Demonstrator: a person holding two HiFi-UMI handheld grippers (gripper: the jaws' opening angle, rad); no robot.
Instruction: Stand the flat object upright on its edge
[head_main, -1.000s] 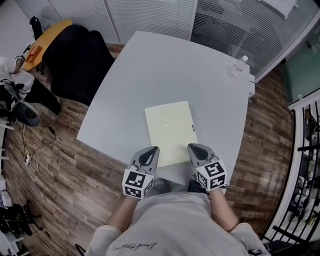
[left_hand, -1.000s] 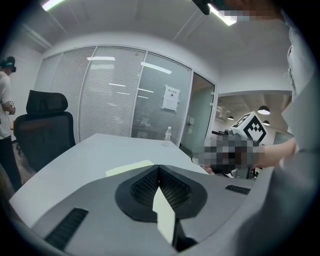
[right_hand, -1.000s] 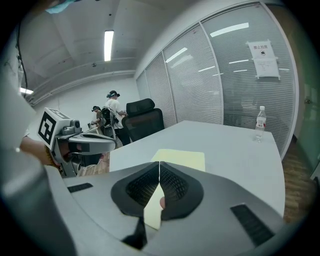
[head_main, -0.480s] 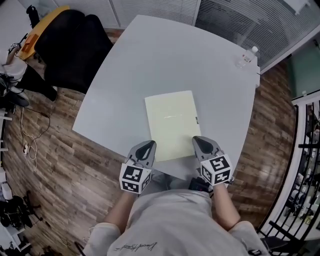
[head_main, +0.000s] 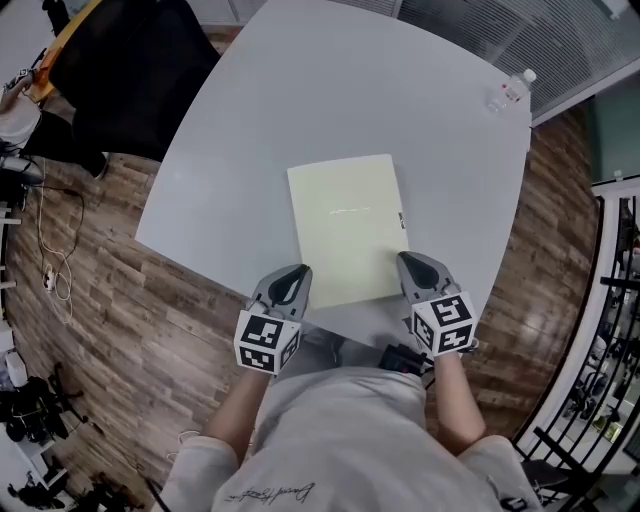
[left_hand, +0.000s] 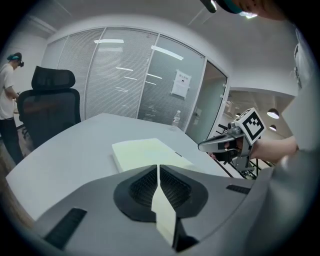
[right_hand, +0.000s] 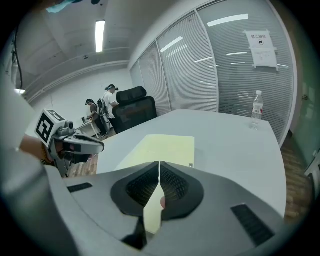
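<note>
So the pale yellow pad (head_main: 347, 228) is lying flat on the grey table (head_main: 300, 80), right in front of me, with its near edge between my two grippers. My left gripper (head_main: 285, 285) sits by the near-left corner, jaws pressed together, nothing in them. My right gripper (head_main: 420, 275) is by the near-right corner, also closed and empty. Can't tell if either actually touches the pad.

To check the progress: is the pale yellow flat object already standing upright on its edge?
No, in the head view the pale yellow flat object lies flat on the grey table, broad face up.
</note>
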